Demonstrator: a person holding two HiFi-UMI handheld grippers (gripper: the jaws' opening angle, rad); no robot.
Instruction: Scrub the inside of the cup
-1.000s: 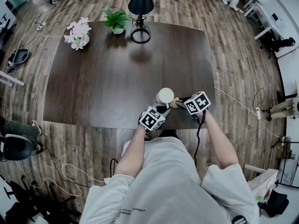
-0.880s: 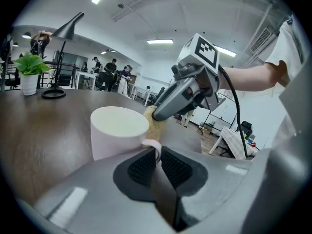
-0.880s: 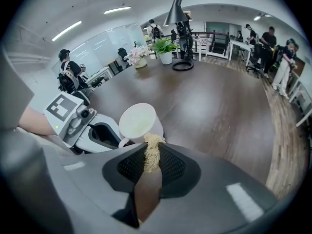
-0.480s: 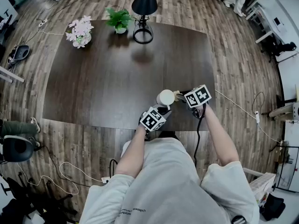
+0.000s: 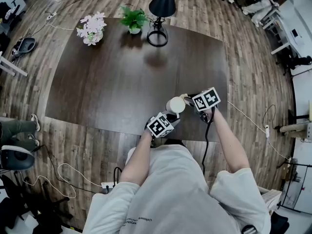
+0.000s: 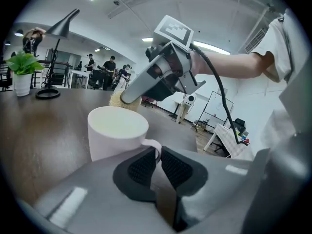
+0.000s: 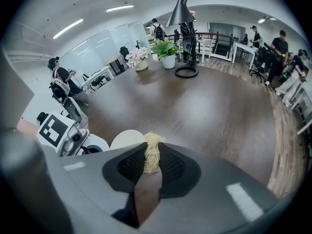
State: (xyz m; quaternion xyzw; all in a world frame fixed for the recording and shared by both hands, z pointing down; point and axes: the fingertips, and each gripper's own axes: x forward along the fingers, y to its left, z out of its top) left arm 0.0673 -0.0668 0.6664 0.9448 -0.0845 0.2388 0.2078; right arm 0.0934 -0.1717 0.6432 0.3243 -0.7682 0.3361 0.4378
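Left gripper view: cup (image 6: 118,130) handle pinched in left tongs (image 6: 159,156) for steadiness; scrubber (image 7: 153,143) nipped in right tongs (image 7: 152,164) just past cup rim, prob. ready to dip.

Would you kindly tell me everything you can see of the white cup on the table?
The cup is a plain white cylinder, ceramic by its look, standing upright near the front edge of the dark table. What shows of its inside is bare. The left gripper is shut on its loop handle. The scrubber in the right gripper sits by its far rim, not inside.
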